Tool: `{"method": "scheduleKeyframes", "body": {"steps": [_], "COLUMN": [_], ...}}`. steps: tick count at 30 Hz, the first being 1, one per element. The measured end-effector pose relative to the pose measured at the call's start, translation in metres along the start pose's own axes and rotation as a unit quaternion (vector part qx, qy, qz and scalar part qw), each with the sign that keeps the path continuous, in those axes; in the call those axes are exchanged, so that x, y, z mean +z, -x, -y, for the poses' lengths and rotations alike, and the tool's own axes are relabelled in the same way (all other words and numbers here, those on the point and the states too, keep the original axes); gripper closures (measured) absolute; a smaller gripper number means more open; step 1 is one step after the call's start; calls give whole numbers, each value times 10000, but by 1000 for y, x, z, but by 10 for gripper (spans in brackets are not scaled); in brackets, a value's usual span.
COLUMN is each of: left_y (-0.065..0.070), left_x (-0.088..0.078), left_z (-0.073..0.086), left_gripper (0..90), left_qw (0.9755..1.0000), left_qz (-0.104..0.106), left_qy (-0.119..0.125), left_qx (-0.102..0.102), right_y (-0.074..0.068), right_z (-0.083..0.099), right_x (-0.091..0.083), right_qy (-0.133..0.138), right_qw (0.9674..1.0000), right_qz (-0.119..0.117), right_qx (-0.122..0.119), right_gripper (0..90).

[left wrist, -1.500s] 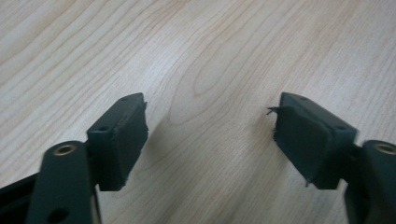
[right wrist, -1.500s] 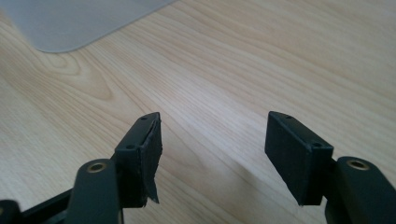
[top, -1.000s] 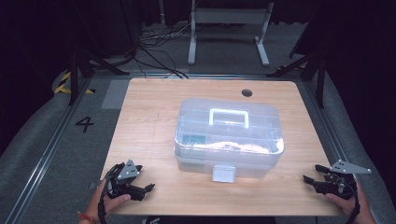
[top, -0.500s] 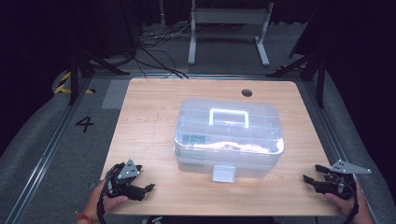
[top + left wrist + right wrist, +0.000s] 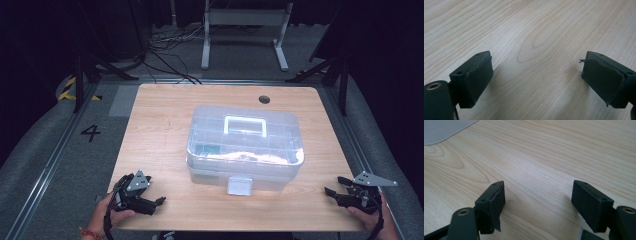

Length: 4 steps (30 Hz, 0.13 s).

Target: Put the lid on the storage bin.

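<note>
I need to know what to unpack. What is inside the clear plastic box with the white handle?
Through the clear plastic box, something teal shows at the left and pale pinkish things across the middle. The frosted walls blur them, so what they are, and anything beneath, cannot be told.

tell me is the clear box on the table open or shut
Shut. The clear box has its lid down flat, handle lying on top, and the front latch hanging over the base edge.

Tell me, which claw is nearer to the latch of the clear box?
Left. The left claw sits at the table's near-left corner, a moderate gap from the latch on the box's front. The right claw rests at the near-right edge, slightly farther.
</note>
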<state>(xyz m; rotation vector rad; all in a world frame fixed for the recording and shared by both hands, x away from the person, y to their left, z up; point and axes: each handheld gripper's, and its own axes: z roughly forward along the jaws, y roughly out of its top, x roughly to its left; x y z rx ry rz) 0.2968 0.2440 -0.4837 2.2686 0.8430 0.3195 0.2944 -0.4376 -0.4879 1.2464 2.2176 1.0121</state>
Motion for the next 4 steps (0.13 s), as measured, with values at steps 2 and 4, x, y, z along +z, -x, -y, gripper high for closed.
{"method": "scheduleKeyframes", "body": {"steps": [2, 4], "left_y": [1, 1], "left_x": [0, 0], "left_z": [0, 0], "left_gripper": [95, 89], "left_qw": [10000, 10000], "left_qz": [-20, 0], "left_qy": [-1, -13], "left_qx": [-63, -78], "right_y": [0, 0], "right_z": [0, 0], "right_x": [0, 0], "right_qy": [1, 0], "right_qw": [10000, 10000], "right_qz": [3, 1], "right_qx": [1, -3], "right_gripper": [277, 277]}}
